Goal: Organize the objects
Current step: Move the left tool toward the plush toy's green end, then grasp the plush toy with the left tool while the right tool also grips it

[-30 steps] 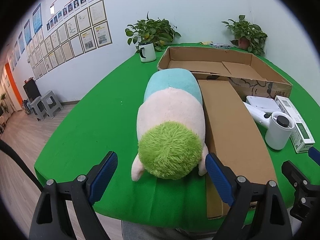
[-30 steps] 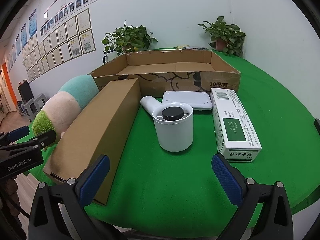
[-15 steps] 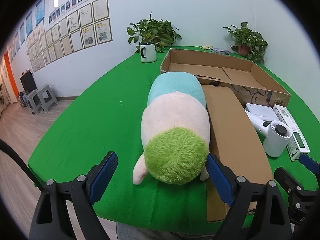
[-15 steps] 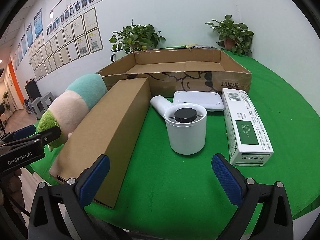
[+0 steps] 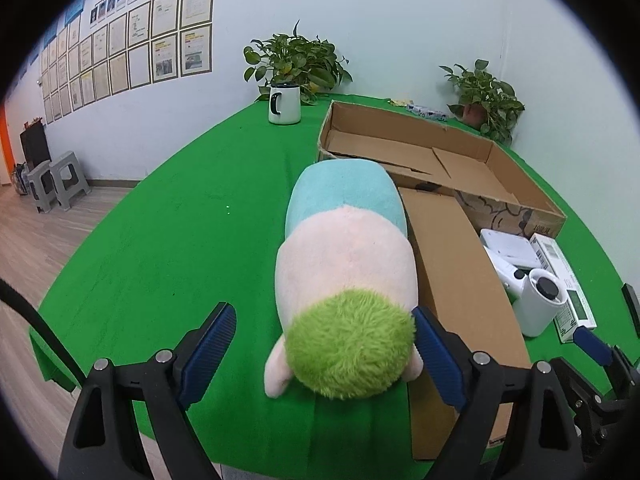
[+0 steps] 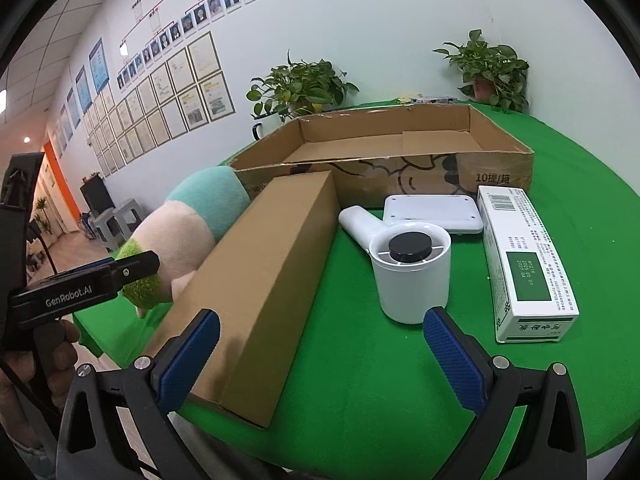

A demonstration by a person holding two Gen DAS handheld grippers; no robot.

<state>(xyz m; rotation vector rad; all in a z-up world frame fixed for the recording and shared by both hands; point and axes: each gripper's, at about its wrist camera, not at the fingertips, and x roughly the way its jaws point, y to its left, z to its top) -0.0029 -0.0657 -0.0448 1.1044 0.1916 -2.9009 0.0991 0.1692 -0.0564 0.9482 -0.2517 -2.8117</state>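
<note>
A plush toy [image 5: 344, 280] with a green furry end, pink middle and teal far end lies on the green table [image 5: 180, 240]. My left gripper [image 5: 322, 350] is open, with the green end between its fingers. The right pad sits close against the fur and the left pad stands well apart. Beside the plush lies a long brown carton [image 6: 264, 280]. My right gripper [image 6: 322, 356] is open above the table's front edge, its left finger near the carton's near end and gripping nothing. A white blower [image 6: 408, 276], a white flat device [image 6: 432, 210] and a white-green box [image 6: 528, 264] lie ahead.
An open, shallow cardboard box [image 5: 440, 152] stands behind the objects. A white mug [image 5: 284, 103] and two potted plants [image 5: 298, 64] are at the table's far edge. Grey stools [image 5: 56, 180] stand on the floor at the left. The table's front edge is just below both grippers.
My left gripper has moved forward, so the plush's green end now lies between its fingers. In the right wrist view the objects have shifted right and down a little.
</note>
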